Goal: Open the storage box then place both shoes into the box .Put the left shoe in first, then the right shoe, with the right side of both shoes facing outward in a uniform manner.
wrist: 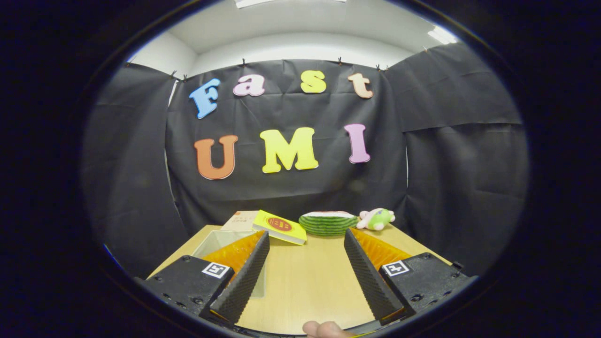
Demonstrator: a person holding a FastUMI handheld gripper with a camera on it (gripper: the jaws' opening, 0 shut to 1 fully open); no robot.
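My gripper (pixel 306 237) is open, its two ridged black fingers (pixel 244 277) spread wide above the wooden table (pixel 305 281), and nothing sits between them. A clear plastic storage box (pixel 220 244) stands on the table behind the left finger, partly hidden by it. Whether its lid is on cannot be told from here. No shoes are visible on the table ahead.
Beyond the fingers lie a yellow book (pixel 280 226) propped on a tan cardboard box (pixel 242 219), a watermelon-slice plush (pixel 327 222) and a small green and pink plush toy (pixel 376 218). A fingertip (pixel 324 328) shows between the gripper's bases.
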